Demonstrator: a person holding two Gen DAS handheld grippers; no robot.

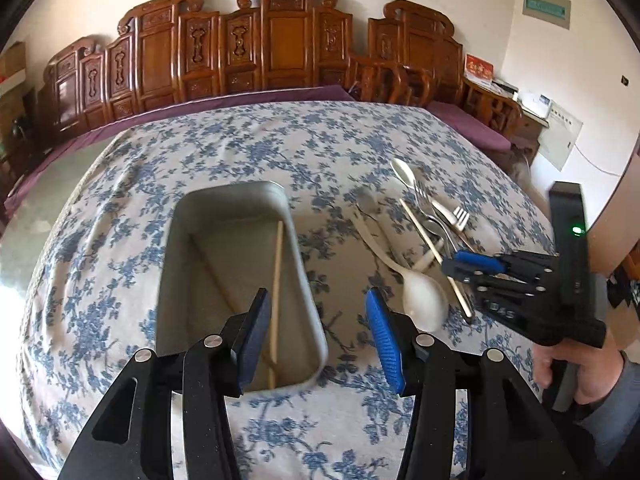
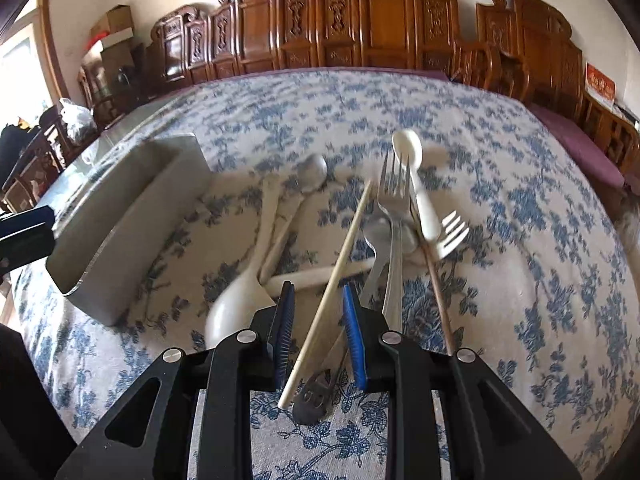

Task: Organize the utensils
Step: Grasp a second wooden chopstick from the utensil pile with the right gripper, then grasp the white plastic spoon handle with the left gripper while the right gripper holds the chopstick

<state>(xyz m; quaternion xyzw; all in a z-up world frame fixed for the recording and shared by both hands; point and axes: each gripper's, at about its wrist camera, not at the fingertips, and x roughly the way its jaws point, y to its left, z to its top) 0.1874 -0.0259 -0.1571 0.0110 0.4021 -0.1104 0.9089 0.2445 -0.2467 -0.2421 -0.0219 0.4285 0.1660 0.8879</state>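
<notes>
Left gripper point(image 1: 316, 332) hangs over the near end of the grey tray point(image 1: 180, 240), fingers apart and gripping nothing; one wooden chopstick point(image 1: 276, 292) lies inside the tray along its right wall. Right gripper point(image 2: 318, 334) sits low over the utensil pile on the floral-clothed surface point(image 2: 520, 240), just right of the tray, fingers narrowly apart astride a second chopstick point(image 2: 336, 276) with gaps visible on both sides, pads not pressing. The pile holds a metal fork point(image 2: 394, 208), white plastic spoons point(image 2: 236, 304), a white fork point(image 2: 452, 232) and a metal spoon point(image 2: 312, 172), overlapping.
</notes>
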